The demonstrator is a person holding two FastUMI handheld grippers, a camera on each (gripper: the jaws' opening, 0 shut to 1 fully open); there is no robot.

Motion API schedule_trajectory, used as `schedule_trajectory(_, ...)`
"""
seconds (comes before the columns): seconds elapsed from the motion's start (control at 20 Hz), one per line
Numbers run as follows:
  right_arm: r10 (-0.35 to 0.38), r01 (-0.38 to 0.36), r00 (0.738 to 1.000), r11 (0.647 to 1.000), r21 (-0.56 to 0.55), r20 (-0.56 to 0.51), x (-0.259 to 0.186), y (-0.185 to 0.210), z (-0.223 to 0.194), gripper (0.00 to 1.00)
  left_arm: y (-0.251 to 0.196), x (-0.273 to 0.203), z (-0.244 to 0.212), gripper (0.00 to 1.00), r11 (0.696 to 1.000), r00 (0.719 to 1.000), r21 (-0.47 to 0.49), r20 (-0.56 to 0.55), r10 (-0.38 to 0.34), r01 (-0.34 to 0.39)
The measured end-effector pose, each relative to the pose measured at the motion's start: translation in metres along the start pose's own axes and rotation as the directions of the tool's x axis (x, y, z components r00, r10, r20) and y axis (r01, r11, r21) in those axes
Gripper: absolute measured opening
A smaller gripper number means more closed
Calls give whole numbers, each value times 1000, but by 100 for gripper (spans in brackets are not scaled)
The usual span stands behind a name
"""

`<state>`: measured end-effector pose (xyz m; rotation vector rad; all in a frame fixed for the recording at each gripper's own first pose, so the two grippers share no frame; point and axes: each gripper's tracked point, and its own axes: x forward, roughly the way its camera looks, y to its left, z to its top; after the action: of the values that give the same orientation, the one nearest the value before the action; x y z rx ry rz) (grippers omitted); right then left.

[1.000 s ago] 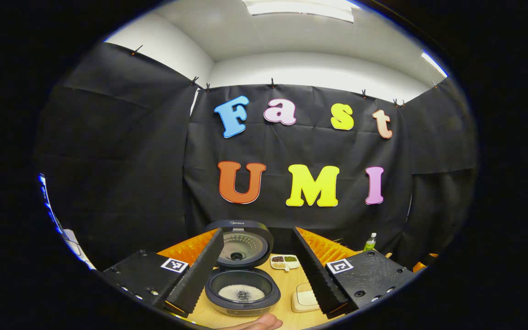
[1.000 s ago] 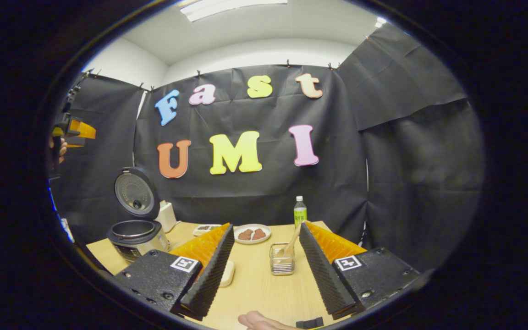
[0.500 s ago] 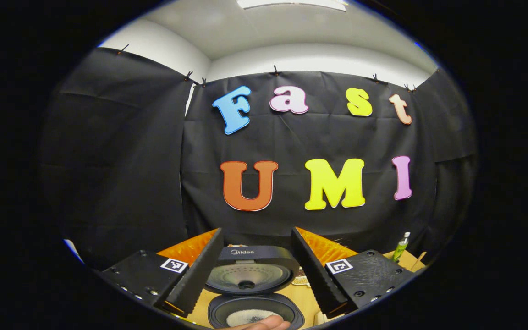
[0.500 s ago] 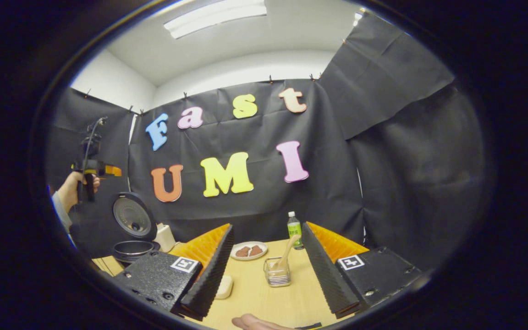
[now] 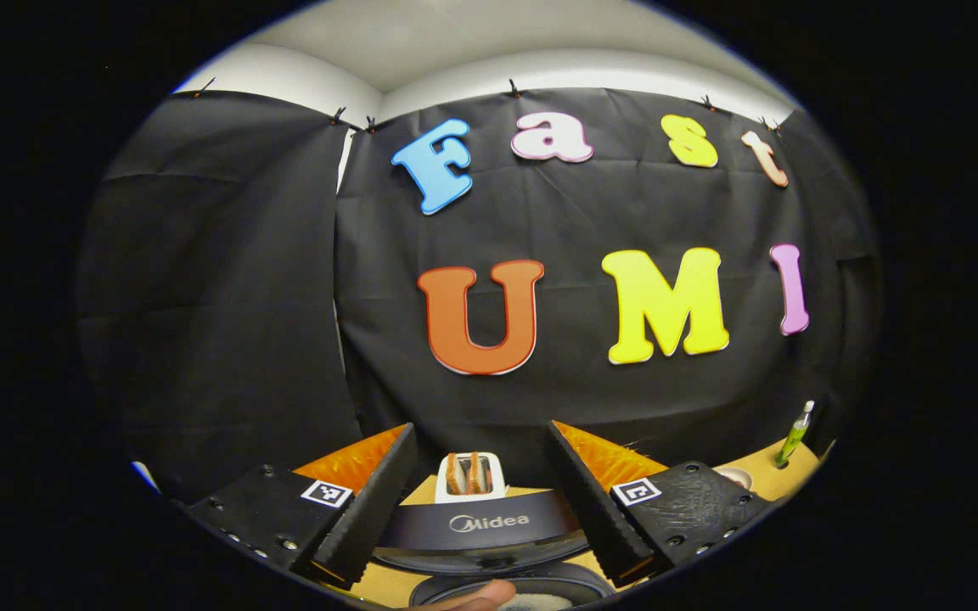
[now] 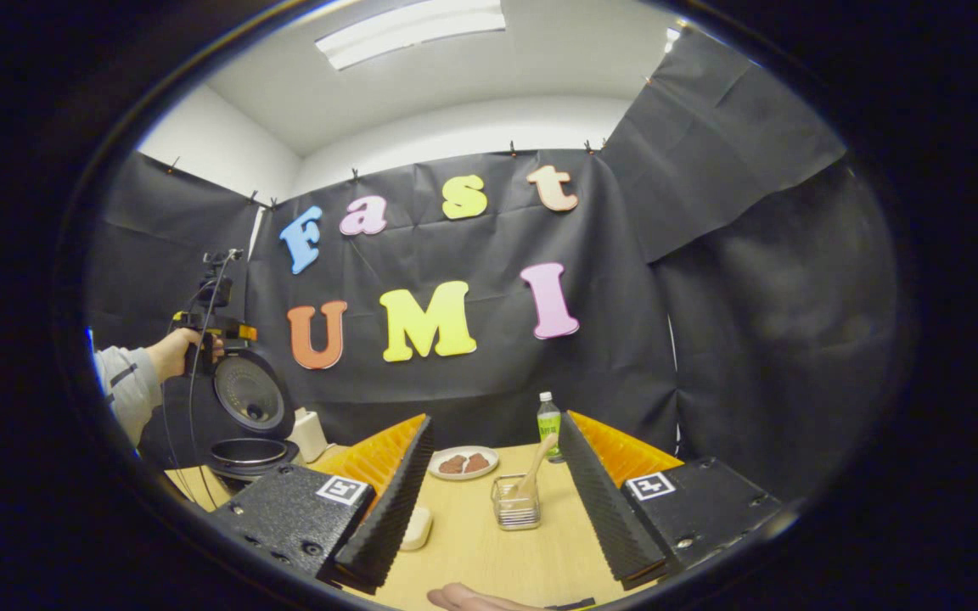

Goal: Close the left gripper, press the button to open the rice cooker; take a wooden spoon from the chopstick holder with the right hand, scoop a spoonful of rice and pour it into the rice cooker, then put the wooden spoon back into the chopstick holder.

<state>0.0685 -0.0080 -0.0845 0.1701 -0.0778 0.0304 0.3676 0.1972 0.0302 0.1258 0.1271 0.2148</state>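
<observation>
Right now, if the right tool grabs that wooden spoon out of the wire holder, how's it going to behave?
The wooden spoon looks stiff and probably light, so it should lift without bending. It leans against the rim of the wire holder, which looks small and light, so a sideways pull might tip or drag it. The smooth handle may swivel between the pads.

Around the white plate (image 6: 463, 463) on my table (image 6: 489, 552) — two brown pieces lie on it — a green-labelled bottle (image 6: 548, 417) stands upright just to its right. Nearer me than the plate lies a small cream block (image 6: 415, 529). Far left of it — a white toaster (image 5: 472, 476) holding two bread slices.
</observation>
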Motion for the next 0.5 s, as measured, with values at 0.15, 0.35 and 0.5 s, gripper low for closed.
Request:
schedule_trajectory(0.15, -9, 9, 1000, 1000, 1, -14, 0, 5, -6, 95, -7, -6, 0, 98, 1000, 1000, -12, -3, -28, 28)
schedule_trajectory(0.35, -13, 13, 999, 1000, 6, -49, -5, 11, -7, 95, -12, -23, -4, 95, 999, 999, -50, 39, -8, 9)
schedule_trajectory(0.5, -13, 14, 999, 1000, 23, -40, -14, 14, 5, 95, -15, -34, -7, 96, 1000, 995, -21, 95, -6, 8)
